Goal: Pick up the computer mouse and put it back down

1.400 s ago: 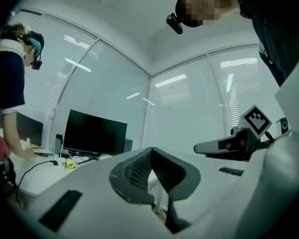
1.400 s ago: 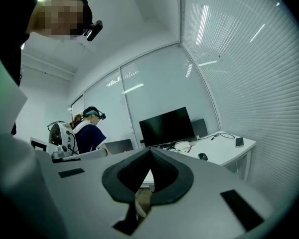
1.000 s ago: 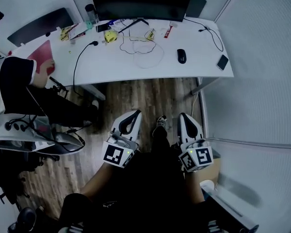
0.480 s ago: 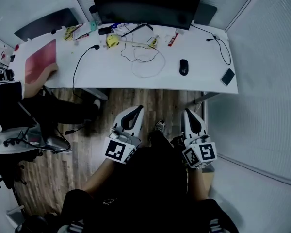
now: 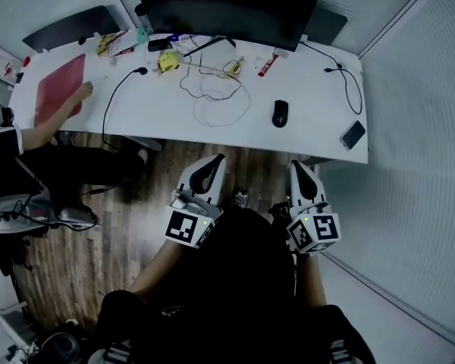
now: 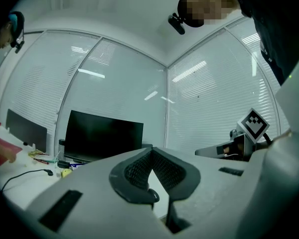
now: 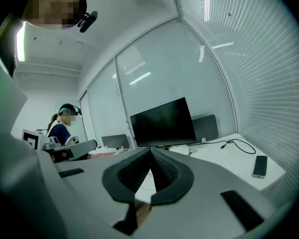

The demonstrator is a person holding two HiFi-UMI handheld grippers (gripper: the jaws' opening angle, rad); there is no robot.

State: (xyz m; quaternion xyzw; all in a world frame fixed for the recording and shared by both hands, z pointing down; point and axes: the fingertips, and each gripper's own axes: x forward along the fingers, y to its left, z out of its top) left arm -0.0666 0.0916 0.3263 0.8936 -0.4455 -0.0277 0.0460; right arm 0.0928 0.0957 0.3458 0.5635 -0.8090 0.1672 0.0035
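One black oval computer mouse (image 5: 280,113) flat on white desk (image 5: 311,131).

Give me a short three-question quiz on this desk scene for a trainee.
1. True or false: the mouse lies on the desk, and neither gripper holds it.
2. In the head view, where is the phone relative to the mouse? A: to its right. B: to its left. C: on top of it.
3. Fill in: the jaws of the left gripper and of the right gripper are both ___, with nothing between them.

Key: 1 true. 2 A. 3 shut.
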